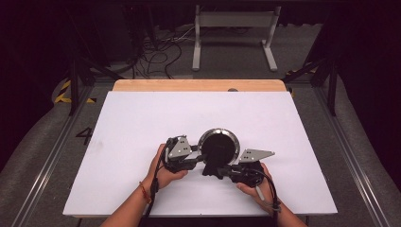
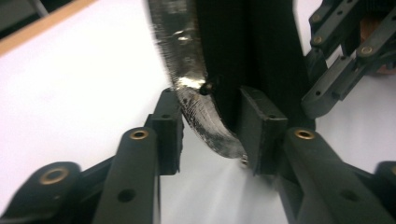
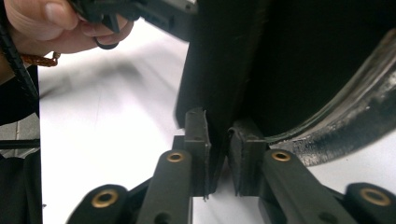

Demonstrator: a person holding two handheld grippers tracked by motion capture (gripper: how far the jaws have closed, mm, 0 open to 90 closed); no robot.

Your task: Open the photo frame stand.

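Jaws of the left gripper [image 2: 210,128] stand on either side of the silvery rim of a round dark pan [image 1: 218,144], one pad outside the rim and one against its black inner side; the outer pad shows a sliver of gap, so whether they truly pinch the rim cannot be told. Those of the right gripper [image 3: 218,151] are drawn close together on a thin black part of the same pan, with hardly any space left between the pads, and appear clenched on it.

From the high view the pan sits near the middle of the white surface [image 1: 142,123], a little toward the person, with the left gripper [image 1: 182,153] touching it from the left and the right gripper [image 1: 236,168] from the lower right. Each gripper carries a grey three-cornered plate and is held by a hand; the left hand [image 1: 163,170] has a reddish band at the wrist, which also shows in the upper left of the right gripper view.

Beyond the surface runs a wooden edge [image 1: 198,85], then a grey floor with a white metal frame [image 1: 235,35] and a tangle of dark cables [image 1: 156,54]. A dark figure "4" [image 1: 85,136] is marked on the floor at the left, beside yellow-and-black striped tape [image 1: 64,92].

Most of the pan's inside is black and featureless; its handle, if any, is hidden under the grippers.
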